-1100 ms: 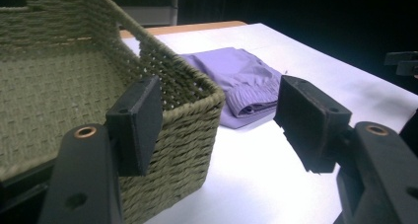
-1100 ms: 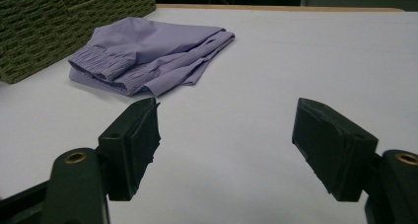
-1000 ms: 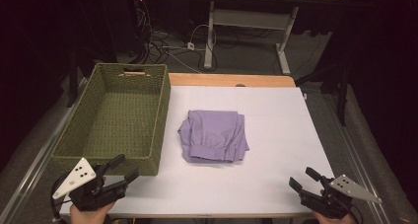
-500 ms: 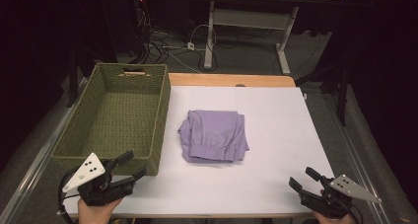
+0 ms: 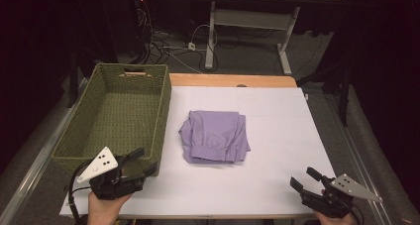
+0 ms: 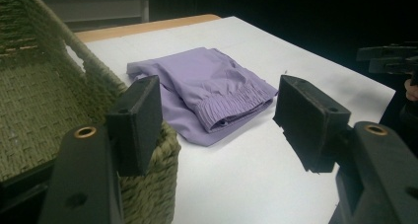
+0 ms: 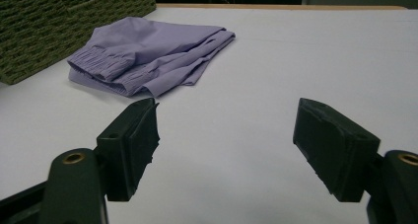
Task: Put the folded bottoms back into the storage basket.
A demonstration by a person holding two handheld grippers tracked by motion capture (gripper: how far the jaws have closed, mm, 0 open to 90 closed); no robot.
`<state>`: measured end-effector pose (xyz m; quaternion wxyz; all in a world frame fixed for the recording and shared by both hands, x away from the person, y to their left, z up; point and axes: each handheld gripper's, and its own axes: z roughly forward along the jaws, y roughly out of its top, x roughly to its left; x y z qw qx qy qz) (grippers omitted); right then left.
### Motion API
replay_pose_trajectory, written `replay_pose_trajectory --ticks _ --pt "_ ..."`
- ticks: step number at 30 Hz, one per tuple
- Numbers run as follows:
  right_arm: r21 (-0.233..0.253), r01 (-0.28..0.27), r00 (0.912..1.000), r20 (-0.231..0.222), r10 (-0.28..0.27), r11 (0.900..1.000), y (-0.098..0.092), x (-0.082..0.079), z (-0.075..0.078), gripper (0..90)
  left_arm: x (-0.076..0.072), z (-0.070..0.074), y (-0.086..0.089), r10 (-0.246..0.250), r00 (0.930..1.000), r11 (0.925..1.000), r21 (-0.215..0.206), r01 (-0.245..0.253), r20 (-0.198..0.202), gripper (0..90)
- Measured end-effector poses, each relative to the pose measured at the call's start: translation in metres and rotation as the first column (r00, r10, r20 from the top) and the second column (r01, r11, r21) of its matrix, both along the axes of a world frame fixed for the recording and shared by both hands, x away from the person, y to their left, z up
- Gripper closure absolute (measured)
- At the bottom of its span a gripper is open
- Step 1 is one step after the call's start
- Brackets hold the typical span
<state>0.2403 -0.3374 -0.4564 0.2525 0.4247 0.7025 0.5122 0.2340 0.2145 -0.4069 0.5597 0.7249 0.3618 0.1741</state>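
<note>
Jaws on both grippers are spread wide with nothing between them, so nothing's been picked up yet as far as I can tell

High view first: the left gripper point(image 5: 141, 161) sits at the near left corner of the table point(image 5: 277, 106), just beside the near end of the green woven basket point(image 5: 86, 136), jaws pointing in toward the middle. The right gripper point(image 5: 305, 178) is down at the near right corner, well apart from everything. The purple folded shorts point(image 5: 214, 136) lie flat about mid-table, just right of the basket and not touching it. The basket looks bare inside

Left gripper view: looking between the jaws you see the shorts point(image 6: 207, 93) ahead, elastic waistband toward the camera, with the basket point(image 6: 34, 100) wall close on the left. The other gripper pokes in at the far right edge

Right gripper view: jaws apart again, lots of bare white table point(image 7: 305, 56) ahead, with the shorts point(image 7: 148, 54) off to the upper left and a bit of basket point(image 7: 59, 17) behind them

My read: the job is probably getting the shorts into the basket, and it's basically at the start. Folding seems done, but the reach, grab, lift and drop are all left
</note>
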Motion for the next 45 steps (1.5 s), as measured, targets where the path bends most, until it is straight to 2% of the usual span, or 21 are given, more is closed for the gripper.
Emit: replay_pose_trajectory --ticks 8,16,28,45 --pt "-0.007 -0.005 1.0 -0.002 0.005 1.0 0.001 0.001 0.0 25.1 0.008 0.004 -0.01 -0.03 0.9996 0.9994 -0.017 0.029 -0.002 33.7" --pt "-0.008 -0.008 1.0 -0.004 0.008 1.0 0.002 0.001 0.0 25.1 0.015 0.007 -0.019 -0.044 0.999 0.999 -0.009 0.044 -0.002 33.6" --pt "-0.013 -0.016 0.9999 0.004 0.016 1.0 0.003 0.001 0.0 25.0 0.02 0.013 -0.043 -0.091 0.9958 0.9958 0.013 0.091 0.008 33.4" --pt "-0.014 -0.019 0.9998 0.002 0.019 1.0 0.002 0.001 0.0 25.0 0.034 0.017 -0.075 -0.141 0.9899 0.9898 0.016 0.141 0.006 33.3"
